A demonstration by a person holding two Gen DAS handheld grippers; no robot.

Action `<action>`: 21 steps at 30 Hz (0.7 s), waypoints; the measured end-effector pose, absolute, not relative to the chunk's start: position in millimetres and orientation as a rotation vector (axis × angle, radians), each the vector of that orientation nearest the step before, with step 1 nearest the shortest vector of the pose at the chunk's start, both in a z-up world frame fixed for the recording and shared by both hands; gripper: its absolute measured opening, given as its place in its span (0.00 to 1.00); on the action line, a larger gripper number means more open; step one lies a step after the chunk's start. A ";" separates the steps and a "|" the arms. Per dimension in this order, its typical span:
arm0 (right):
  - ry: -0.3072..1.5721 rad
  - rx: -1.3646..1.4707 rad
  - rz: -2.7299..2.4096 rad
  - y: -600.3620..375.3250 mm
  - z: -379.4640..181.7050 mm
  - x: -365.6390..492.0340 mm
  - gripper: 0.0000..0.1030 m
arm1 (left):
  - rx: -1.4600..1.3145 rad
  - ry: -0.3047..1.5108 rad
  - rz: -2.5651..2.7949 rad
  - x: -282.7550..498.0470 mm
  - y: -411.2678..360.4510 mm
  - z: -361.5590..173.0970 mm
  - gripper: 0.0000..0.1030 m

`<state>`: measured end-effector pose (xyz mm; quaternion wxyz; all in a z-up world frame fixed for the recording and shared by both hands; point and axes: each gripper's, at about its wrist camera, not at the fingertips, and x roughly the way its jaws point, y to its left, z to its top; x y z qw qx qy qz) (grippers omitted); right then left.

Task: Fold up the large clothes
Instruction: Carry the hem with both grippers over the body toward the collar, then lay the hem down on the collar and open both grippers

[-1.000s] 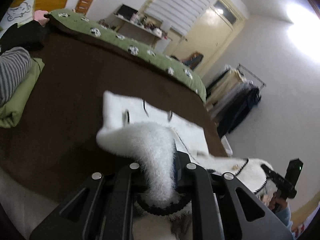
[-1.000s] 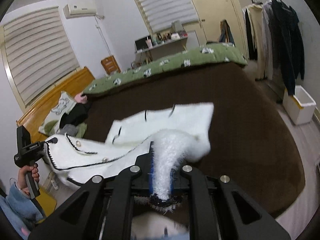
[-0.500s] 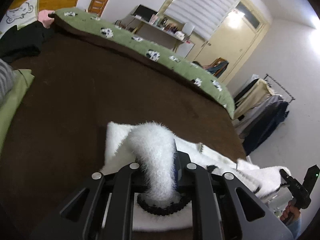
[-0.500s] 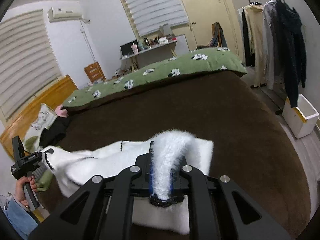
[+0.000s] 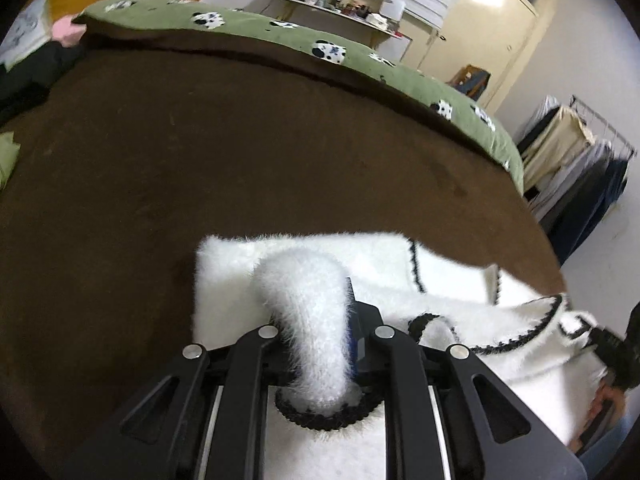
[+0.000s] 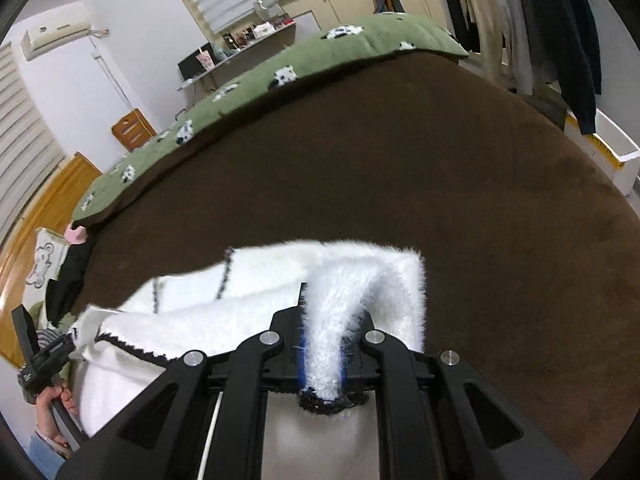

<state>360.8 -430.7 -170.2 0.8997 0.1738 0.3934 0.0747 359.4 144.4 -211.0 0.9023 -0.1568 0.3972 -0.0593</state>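
Left gripper (image 5: 316,344) pinches a fold of the white fuzzy cardigan (image 5: 460,280); right gripper (image 6: 324,356) clamps another. Garment spreads just ahead of both, low over the brown blanket (image 6: 440,152).

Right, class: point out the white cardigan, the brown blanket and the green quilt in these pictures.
white cardigan (image 5: 304,300): left wrist view, on the fuzzy bunch pinched in the tongs.
brown blanket (image 6: 440,160): right wrist view, on its bare middle.
green quilt (image 6: 360,46): right wrist view, on its top near the far edge.
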 end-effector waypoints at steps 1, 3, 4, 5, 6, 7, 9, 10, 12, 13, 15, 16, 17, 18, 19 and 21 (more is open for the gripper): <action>0.819 0.360 0.154 -430.3 -173.8 362.3 0.11 | -0.321 0.827 -0.122 360.8 144.5 -215.6 0.17; 0.824 0.370 0.154 -430.6 -177.3 365.7 0.11 | -0.353 0.819 -0.131 360.3 148.8 -219.3 0.18; 0.826 0.371 0.153 -430.2 -176.7 368.2 0.12 | -0.362 0.816 -0.134 362.2 149.7 -218.7 0.19; 0.830 0.371 0.150 -430.2 -176.8 369.2 0.13 | -0.365 0.815 -0.139 361.7 150.7 -218.1 0.20; 0.837 0.370 0.146 -429.8 -176.5 371.2 0.13 | -0.362 0.820 -0.142 362.9 151.0 -218.2 0.20; 0.842 0.371 0.139 -430.1 -175.2 372.8 0.15 | -0.358 0.825 -0.145 363.9 150.5 -218.2 0.21; 0.844 0.378 0.131 -430.5 -171.6 373.4 0.49 | -0.358 0.834 -0.165 363.5 150.7 -214.6 0.22; 0.844 0.379 0.131 -430.1 -170.0 371.8 0.63 | -0.362 0.837 -0.177 363.4 151.8 -212.9 0.23; 0.818 0.325 0.085 -425.5 -161.4 364.9 0.84 | -0.374 0.841 -0.201 362.7 154.3 -208.4 0.28; 0.801 0.293 0.072 -424.7 -157.7 362.2 0.85 | -0.386 0.840 -0.213 362.4 155.3 -205.6 0.30; 0.784 0.255 0.074 -422.4 -148.5 356.3 0.86 | -0.409 0.829 -0.224 359.3 159.5 -196.8 0.44; 0.777 0.251 0.077 -422.7 -143.0 352.6 0.90 | -0.407 0.816 -0.218 357.2 160.1 -191.7 0.51; 0.767 0.246 0.079 -422.3 -136.6 347.1 0.93 | -0.389 0.791 -0.193 353.2 161.3 -183.7 0.66; 0.758 0.239 0.082 -421.9 -132.5 343.4 0.93 | -0.357 0.752 -0.156 346.7 163.2 -172.1 0.77; 0.748 0.216 0.092 -419.3 -126.2 337.4 0.93 | -0.348 0.732 -0.149 343.1 164.7 -165.0 0.79; 0.742 0.165 0.105 -412.9 -118.1 329.7 0.94 | -0.367 0.720 -0.155 337.0 170.6 -152.4 0.81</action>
